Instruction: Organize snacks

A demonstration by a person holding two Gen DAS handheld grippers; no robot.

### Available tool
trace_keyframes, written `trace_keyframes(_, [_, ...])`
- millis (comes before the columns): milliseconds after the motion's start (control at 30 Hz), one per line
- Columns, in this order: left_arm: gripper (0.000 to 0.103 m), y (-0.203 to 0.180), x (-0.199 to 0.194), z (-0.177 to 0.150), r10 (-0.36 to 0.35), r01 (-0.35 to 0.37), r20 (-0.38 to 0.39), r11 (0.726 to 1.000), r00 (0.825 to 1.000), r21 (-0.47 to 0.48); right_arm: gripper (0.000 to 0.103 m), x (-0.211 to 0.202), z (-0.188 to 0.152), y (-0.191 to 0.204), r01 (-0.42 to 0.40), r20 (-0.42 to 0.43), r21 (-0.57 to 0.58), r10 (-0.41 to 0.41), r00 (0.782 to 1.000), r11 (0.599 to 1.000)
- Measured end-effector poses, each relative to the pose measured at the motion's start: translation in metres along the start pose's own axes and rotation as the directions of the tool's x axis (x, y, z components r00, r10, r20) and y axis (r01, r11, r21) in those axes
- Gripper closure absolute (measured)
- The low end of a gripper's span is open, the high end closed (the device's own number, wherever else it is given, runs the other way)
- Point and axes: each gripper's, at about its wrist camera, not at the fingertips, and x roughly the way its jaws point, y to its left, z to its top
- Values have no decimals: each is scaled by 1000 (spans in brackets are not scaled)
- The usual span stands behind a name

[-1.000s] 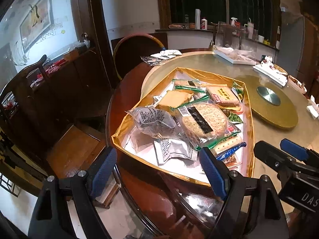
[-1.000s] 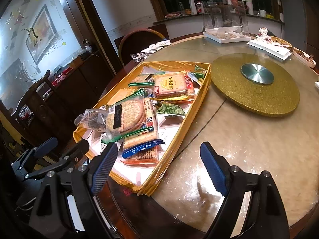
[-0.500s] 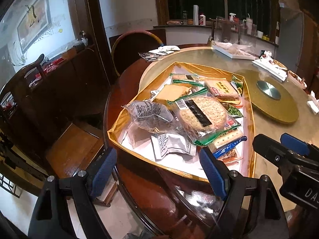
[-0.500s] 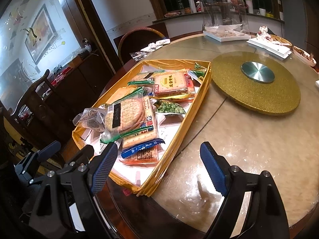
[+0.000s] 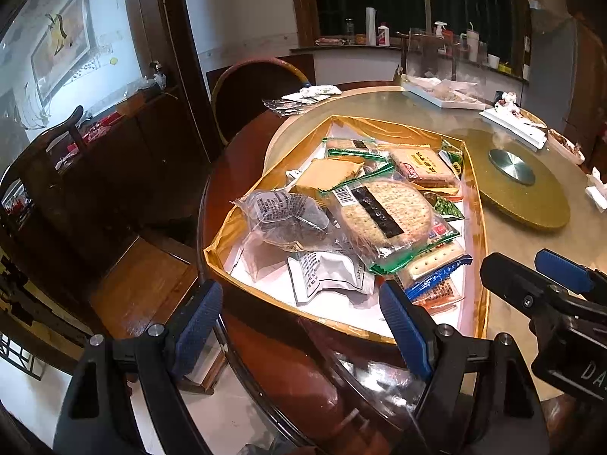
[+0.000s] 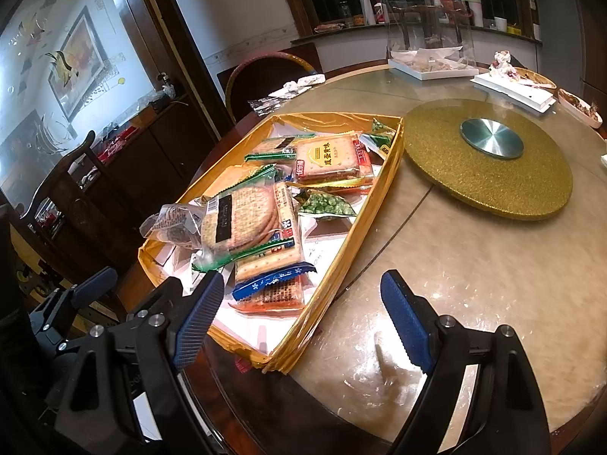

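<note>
From the left wrist view, the left gripper [image 5: 303, 322] hangs over the near rim of the round table [image 5: 512, 235] with its blue-padded fingers [image 5: 404, 328] spread wide and nothing between them. Toward twelve o'clock of the fingers sits the gold tray [image 5: 341, 324], lined in white and resting on the table near its edge, and the snacks lie heaped inside it. At the middle of the heap is the round cracker pack [image 5: 383, 214] with a dark strip across it; at its nine o'clock lies a crumpled clear bag [image 5: 284, 216], and at its six o'clock a white pouch [image 5: 326, 273]. At its one o'clock is an orange biscuit pack [image 5: 423, 163], and at its four o'clock a blue-edged cracker pack [image 5: 436, 269]. The gold turntable [image 5: 531, 204] lies at three o'clock of the tray, just beside it. The right gripper [image 5: 561, 269] enters at the frame's four o'clock edge, apart from the tray. From the right wrist view, the right gripper [image 6: 299, 318] also stands wide open and grips nothing; its left finger [image 6: 197, 314] hovers above the tray's [image 6: 364, 227] near corner while the right finger hovers above the bare tabletop [image 6: 474, 284]. The round cracker pack [image 6: 242, 220] tops the pile at eleven o'clock of the fingers, the blue-edged cracker pack [image 6: 273, 278] below it, and a green pea packet [image 6: 328, 204] at its three o'clock. The turntable [image 6: 489, 159] lies at two o'clock. The left gripper [image 6: 91, 284] shows at eight o'clock of the frame.
</note>
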Motion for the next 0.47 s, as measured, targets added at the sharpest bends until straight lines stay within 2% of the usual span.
trace_keyframes(200, [18, 2, 0, 2, -1, 1, 3, 1000, 1000, -8, 18, 1, 1, 0, -1, 2, -1, 1, 1000, 1000])
trace_keyframes(333, [18, 8, -3, 5, -56, 56, -5, 998, 998, -31, 18, -2, 2, 0, -19, 17, 3, 19, 1000, 1000])
trace_keyframes(467, [18, 8, -5, 6, -71, 71, 17, 997, 997, -23, 18, -7, 3, -2, -16, 46, 13, 16, 999, 1000])
